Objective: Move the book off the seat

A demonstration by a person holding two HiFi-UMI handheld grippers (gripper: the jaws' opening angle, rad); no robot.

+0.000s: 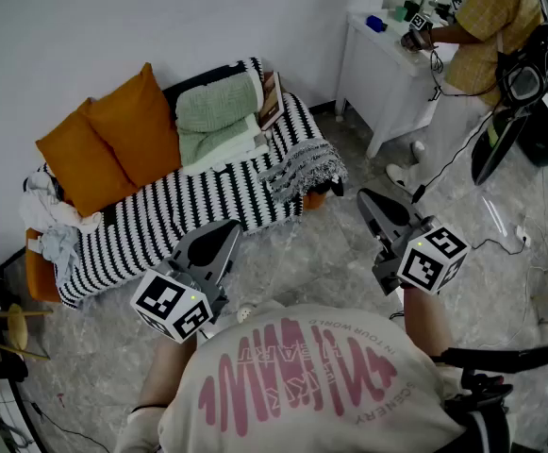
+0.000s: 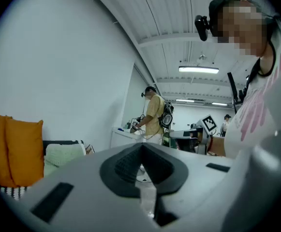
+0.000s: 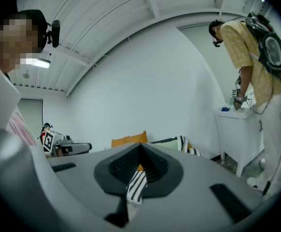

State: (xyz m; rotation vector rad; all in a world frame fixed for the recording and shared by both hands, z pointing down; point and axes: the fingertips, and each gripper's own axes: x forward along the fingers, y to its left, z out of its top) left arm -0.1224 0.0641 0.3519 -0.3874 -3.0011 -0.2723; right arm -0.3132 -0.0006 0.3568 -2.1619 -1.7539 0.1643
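- Step in hand: the approach. Both tools hang in front of the black-and-white striped seat [image 1: 189,206], well apart from it, and the book is untouched.
- The left gripper [image 1: 229,227] and right gripper [image 1: 366,197] each have their jaws pressed together, holding nothing.
- The thin brown-covered book [image 1: 272,99] stands on edge at the seat's far end, propped against the folded pale-green blankets [image 1: 219,111].
- Its long axis seems to run front to back across the seat.
- Next, I judge, 1 gripper must reach in, open and pinch the book's free edge.

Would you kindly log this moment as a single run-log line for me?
phase: pre-grasp | left claw: shut, empty | right claw: shut, empty | book: on seat, beside green blanket, untouched
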